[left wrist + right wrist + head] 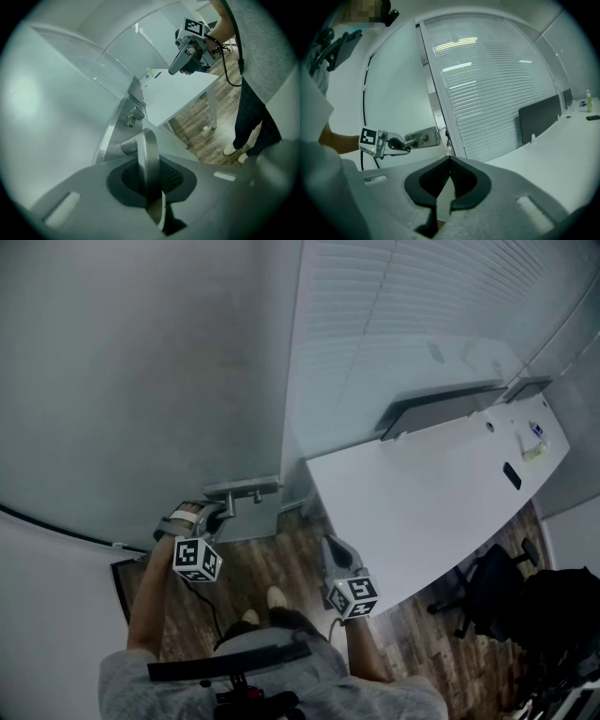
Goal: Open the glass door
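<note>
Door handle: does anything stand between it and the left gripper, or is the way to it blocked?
Nothing visible does. The left gripper already has its jaws closed on the lever of the door handle. The right gripper hangs apart from the handle, shut and empty, beside the white desk.

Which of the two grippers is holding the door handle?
The left gripper, clamped on the door handle; the right gripper hangs empty, away from it.
</note>
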